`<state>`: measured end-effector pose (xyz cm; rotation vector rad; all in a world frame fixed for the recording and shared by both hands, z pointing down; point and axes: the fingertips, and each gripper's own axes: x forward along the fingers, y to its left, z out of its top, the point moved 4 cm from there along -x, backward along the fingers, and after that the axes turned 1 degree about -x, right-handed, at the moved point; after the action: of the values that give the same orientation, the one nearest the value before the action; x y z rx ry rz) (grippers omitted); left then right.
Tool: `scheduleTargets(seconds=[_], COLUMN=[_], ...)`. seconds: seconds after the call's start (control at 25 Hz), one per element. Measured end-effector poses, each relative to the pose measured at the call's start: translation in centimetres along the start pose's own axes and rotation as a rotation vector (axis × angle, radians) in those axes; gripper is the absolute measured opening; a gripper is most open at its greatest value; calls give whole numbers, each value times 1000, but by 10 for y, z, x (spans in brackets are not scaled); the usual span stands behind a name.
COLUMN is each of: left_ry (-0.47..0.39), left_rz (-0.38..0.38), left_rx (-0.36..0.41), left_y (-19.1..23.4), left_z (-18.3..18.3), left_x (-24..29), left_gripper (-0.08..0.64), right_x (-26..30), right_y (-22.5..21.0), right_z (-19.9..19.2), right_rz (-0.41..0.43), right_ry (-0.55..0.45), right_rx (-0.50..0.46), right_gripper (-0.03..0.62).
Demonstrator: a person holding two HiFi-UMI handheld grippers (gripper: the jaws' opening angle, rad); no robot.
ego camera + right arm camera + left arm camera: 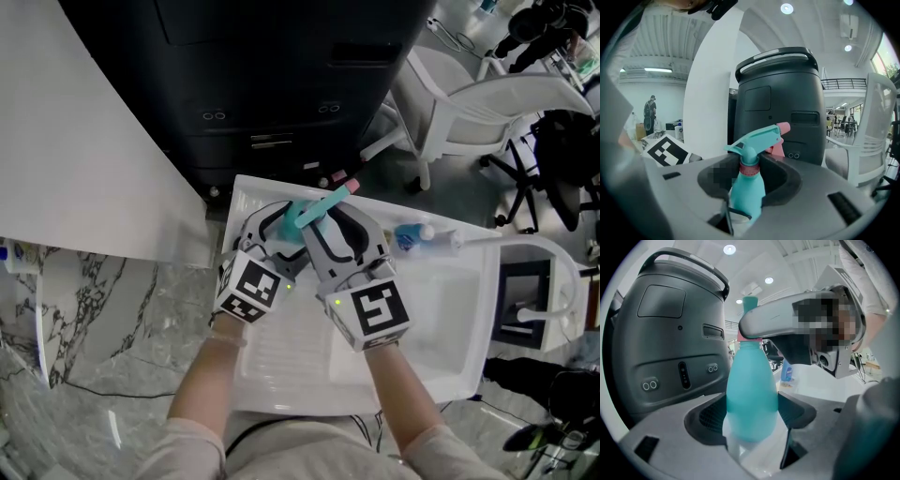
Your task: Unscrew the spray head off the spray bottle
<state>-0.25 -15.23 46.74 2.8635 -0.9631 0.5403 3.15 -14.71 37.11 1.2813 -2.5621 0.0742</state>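
Spray bottle (pixel 752 394) over white tray (pixel 469 319), teal body clamped in left gripper (pixel 752 420). Right gripper (pixel 750 177) closed on spray head (pixel 757 140) (at the pink collar).

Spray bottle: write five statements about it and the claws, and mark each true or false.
1. The left claw grips the spray bottle by its body. True.
2. The spray head is already off. False: it sits on the neck.
3. The right claw is closed around the pink collar under the spray head. True.
4. The bottle is red. False: it is teal.
5. The bottle lies flat in the white tray. False: both claws hold it above the tray.
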Motion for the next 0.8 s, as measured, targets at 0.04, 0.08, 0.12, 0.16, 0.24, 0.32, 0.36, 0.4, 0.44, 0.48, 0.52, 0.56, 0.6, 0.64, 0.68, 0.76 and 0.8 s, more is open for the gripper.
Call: scheduleTargets(seconds=[0.04,0.08,0.12,0.16,0.24,0.32,0.36,0.4,0.44,0.48,0.52,0.56,0.6,0.64,0.68,0.76,0.8], left_ry=[0,0,0,0,0,1,2,2,3,3,4,6,7,8,9,9,8], left_rz=[1,1,2,2,3,2,1,1,1,1,1,0,0,0,0,0,0], left_rx=[0,0,-1,-2,-4,-5,-5,-5,-6,-7,-8,-10,-12,-14,-16,-19,-22], left_y=[0,0,0,0,1,0,0,0,0,1,1,1,1,1,1,1,1], left_z=[0,0,0,0,-1,-1,-1,-1,-1,-1,-1,0,0,0,0,0,-1], left_x=[0,0,0,0,0,0,0,0,0,0,1,1,2,2,3,3,3], left_gripper=[345,345,345,345,345,345,345,345,345,345,345,345,345,345,345,345,345], right_x=[-1,-1,-1,-2,-3,-5,-7,-8,-10,-12,-14,-16,-18,-21,-23,-26,-27], right_y=[0,-1,-1,-2,-3,-6,-7,-9,-10,-12,-13,-14,-16,-18,-20,-21,-21], right_z=[1,3,5,7,12,16,18,20,22,25,28,31,35,38,41,47,50], right_rz=[2,4,7,11,23,32,33,34,36,41,48,54,59,64,67,70,70], right_ry=[-7,-17,-27,-39,-59,-69,-72,-76,-80,-85,-91,-98,-104,-110,-117,-129,-134], right_rx=[-3,-6,-7,-4,18,48,58,64,69,74,81,88,95,102,109,115,111], right_gripper=[141,140,140,140,140,138,138,138,138,138,138,138,138,138,137,137,137])
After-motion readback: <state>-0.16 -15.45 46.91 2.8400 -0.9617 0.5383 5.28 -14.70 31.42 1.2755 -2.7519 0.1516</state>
